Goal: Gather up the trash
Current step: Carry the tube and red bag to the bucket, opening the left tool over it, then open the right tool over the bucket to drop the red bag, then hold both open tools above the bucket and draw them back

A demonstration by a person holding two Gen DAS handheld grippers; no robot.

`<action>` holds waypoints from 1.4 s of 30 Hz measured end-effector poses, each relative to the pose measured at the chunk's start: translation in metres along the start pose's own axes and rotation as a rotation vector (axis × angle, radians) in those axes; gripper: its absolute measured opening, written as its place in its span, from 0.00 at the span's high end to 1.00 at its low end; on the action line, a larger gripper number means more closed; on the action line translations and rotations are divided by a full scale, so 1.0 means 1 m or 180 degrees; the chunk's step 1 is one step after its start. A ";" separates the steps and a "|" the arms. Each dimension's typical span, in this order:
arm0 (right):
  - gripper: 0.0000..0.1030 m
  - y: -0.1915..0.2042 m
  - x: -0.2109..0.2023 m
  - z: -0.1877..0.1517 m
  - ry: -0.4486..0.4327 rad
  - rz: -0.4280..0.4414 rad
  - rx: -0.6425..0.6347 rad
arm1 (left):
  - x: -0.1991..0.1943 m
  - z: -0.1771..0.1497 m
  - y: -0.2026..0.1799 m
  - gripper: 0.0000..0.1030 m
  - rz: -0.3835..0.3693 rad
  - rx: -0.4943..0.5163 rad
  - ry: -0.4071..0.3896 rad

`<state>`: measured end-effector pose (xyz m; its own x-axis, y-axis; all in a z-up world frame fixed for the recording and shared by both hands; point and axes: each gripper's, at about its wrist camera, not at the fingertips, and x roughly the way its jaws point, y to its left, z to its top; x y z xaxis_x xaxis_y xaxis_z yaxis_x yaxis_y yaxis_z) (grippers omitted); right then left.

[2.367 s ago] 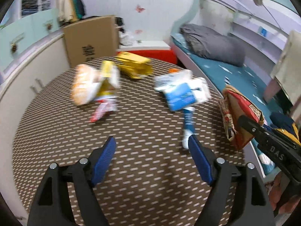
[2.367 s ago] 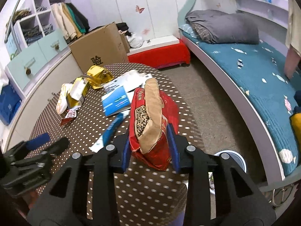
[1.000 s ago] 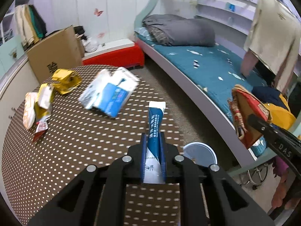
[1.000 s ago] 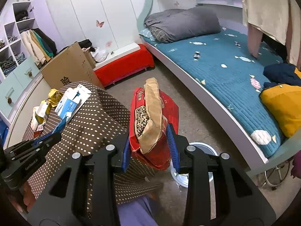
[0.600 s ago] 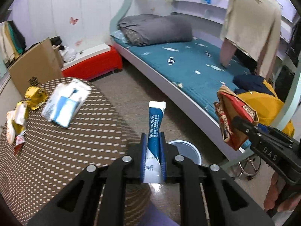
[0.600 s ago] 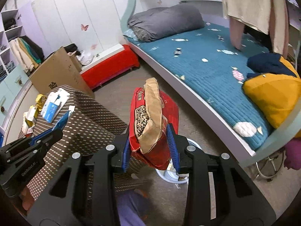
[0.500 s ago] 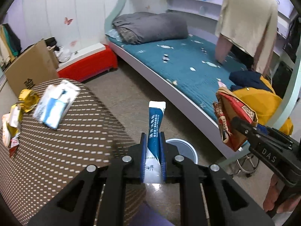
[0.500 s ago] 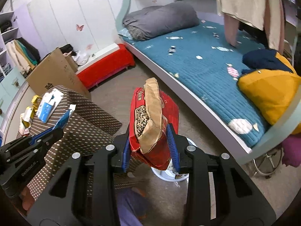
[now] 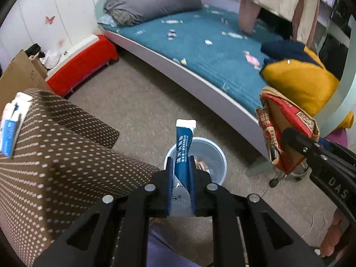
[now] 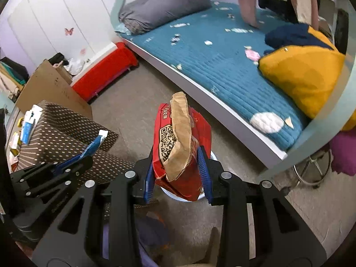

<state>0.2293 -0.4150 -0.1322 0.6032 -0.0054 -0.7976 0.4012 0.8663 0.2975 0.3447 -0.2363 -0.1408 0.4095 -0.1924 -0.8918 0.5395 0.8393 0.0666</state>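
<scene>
My left gripper (image 9: 181, 162) is shut on a flat blue and white tube wrapper (image 9: 183, 146), which sticks up over a small grey-blue waste bin (image 9: 217, 155) on the floor. The bin holds some scraps. My right gripper (image 10: 176, 155) is shut on a red and brown paper bag (image 10: 180, 146), held just above the same bin (image 10: 212, 155), whose white rim peeks out behind the bag. Seen from the left wrist, that bag (image 9: 282, 133) hangs at the right, in the right gripper. From the right wrist, the left gripper (image 10: 84, 155) with its tube wrapper (image 10: 94, 143) shows at the left.
A brown dotted tablecloth (image 9: 55, 166) covers the table at the left, with a blue and white packet (image 9: 11, 131) and more wrappers (image 10: 16, 140) on it. A bed with a teal cover (image 9: 211, 51) curves along the right. A stool base (image 10: 311, 171) stands beside the bin.
Both grippers have swung from over the table to the right and downward, with their loads still held. The bin on the floor now lies directly beneath them.
</scene>
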 end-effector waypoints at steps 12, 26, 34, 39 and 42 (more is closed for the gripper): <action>0.66 -0.025 0.032 -0.011 0.0270 -0.0145 0.0184 | 0.051 0.006 -0.002 0.36 -0.0095 -0.0078 0.0290; 0.28 0.030 0.068 0.004 0.0408 -0.0076 -0.0229 | 0.042 -0.004 0.057 0.36 0.0061 -0.0443 0.0303; 0.26 0.021 0.066 -0.003 0.0424 -0.0195 -0.0191 | 0.043 -0.009 0.057 0.36 -0.0044 -0.0401 0.0342; 0.26 0.018 0.065 -0.014 0.0517 -0.0281 -0.0178 | 0.041 -0.014 0.051 0.36 -0.0071 -0.0356 0.0347; 0.26 0.019 0.061 -0.020 0.0530 -0.0282 -0.0175 | 0.038 -0.017 0.047 0.36 -0.0088 -0.0333 0.0338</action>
<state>0.2600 -0.3892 -0.1857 0.4429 -0.0041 -0.8966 0.4065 0.8922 0.1967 0.3731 -0.1954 -0.1790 0.3125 -0.1660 -0.9353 0.4676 0.8839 -0.0007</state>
